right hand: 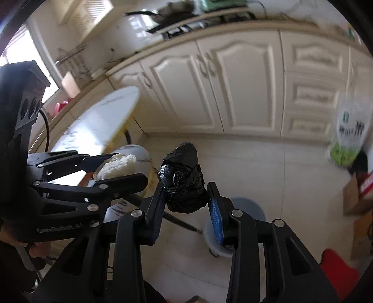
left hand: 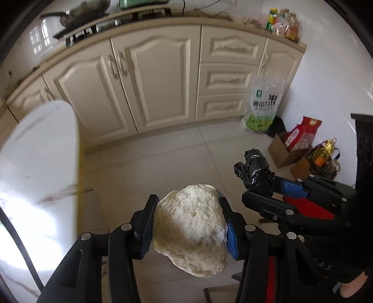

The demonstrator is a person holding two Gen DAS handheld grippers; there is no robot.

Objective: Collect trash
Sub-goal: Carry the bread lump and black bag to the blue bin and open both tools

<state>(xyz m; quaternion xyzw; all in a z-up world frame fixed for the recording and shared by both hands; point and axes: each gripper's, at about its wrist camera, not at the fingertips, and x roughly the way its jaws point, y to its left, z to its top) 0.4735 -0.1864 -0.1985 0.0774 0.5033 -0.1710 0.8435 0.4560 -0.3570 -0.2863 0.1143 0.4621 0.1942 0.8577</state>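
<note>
The left tongs (left hand: 187, 229) are clamped on the bread chunk (left hand: 191, 233); the right tongs (right hand: 186, 205) grip the black bag wad (right hand: 183, 186). The lidded bin (right hand: 235, 223) lies below, nearest the right tongs (likely destination).

This is a home kitchen. Along the wall stands a row of cream cabinets (left hand: 160, 79) with panelled doors and drawers, and a long surface (left hand: 209, 22) lies on top of them. On this surface there is a gas stove (left hand: 93, 30) with a dark pan (left hand: 79, 12) on it, and some bottles (left hand: 283, 23) stand at the far end. The floor (left hand: 163, 158) has pale tiles. On the floor near the corner a big rice bag (left hand: 262, 105) leans against the cabinets, and beside it cardboard boxes (left hand: 284, 151) hold food packs and a bottle of cooking oil (left hand: 324, 151).
</note>
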